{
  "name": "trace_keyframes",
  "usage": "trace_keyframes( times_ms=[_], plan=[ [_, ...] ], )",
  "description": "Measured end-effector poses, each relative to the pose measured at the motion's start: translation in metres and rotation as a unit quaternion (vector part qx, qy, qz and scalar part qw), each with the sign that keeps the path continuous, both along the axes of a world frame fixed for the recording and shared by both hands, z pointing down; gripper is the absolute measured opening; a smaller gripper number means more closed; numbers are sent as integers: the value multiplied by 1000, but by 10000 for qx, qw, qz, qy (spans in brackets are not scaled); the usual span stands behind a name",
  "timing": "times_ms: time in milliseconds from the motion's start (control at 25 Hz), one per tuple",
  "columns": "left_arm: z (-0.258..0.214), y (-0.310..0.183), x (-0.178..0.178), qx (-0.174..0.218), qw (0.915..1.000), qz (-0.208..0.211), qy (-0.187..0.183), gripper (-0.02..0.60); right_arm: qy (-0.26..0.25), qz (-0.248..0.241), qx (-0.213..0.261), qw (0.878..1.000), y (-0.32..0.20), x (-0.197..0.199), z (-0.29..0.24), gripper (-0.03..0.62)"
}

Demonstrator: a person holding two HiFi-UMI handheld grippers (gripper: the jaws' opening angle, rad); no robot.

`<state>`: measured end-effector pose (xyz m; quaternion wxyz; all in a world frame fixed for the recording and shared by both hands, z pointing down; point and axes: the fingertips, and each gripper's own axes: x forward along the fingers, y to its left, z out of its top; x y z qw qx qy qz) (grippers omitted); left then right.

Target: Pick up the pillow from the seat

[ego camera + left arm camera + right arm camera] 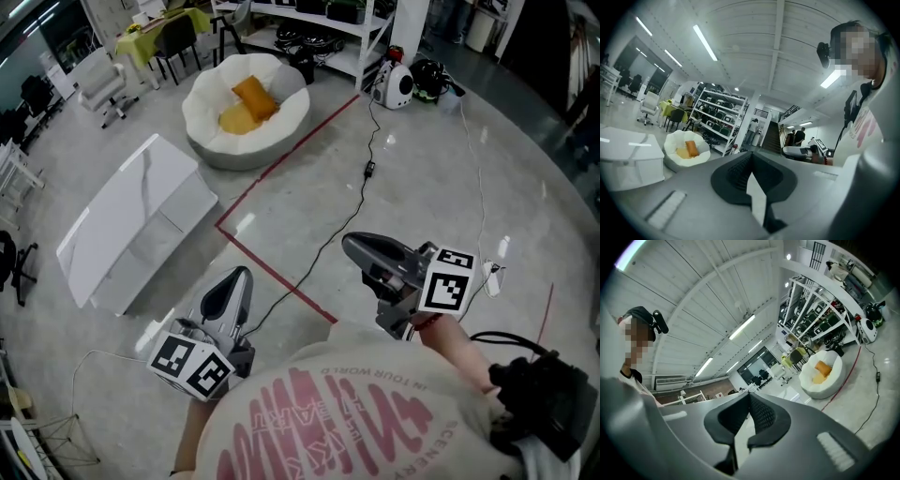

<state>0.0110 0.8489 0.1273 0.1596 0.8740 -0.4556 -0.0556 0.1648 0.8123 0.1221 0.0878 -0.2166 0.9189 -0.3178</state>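
**Item: pillow** point(255, 96). Orange and oblong. It lies in the hollow of the white beanbag seat point(208, 142), leaning on a yellow cushion point(234, 120). In the head view its long axis runs on a diagonal, from upper left to lower right.

**Item: left gripper** point(240, 275). You hold it low, close to your body. Its jaws are pressed together with nothing between them.

**Item: right gripper** point(352, 246). It sits level with the other one. Its jaws are also fully closed and hold nothing.

**Relation that matters.** The pillow is well apart from both grippers, straight ahead across the open floor. It lies past the red tape line point(281, 178) and to the right of the low white table point(131, 216). In the head view the seat stands almost directly above your left gripper and up-left of your right one. By my judgement neither hand is clearly nearer. In each gripper view the seat shows off to one side of the jaws, so neither gripper points at it yet.

**Next move, as judged.** You need to close the whole gap, open the jaws, and approach across the pillow's short side.

**Also present.** A black cable point(352, 211) lies on the floor along your path.
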Motion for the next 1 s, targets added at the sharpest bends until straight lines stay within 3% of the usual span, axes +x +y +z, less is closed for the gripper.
trace_keyframes(
  times_ms=[240,640,1000],
  plan=[
    [12,-36,-10,-144,9999,-71,10,17,-59,-10,-152,9999,-45,-9,8,6],
    [24,-180,-31,-282,9976,-619,112,17,9,-473,-115,9988,-201,-26,15,6],
    [18,-316,-17,-353,9961,-754,281,17,178,-464,-103,9987,-342,-1,10,6]
  ],
)
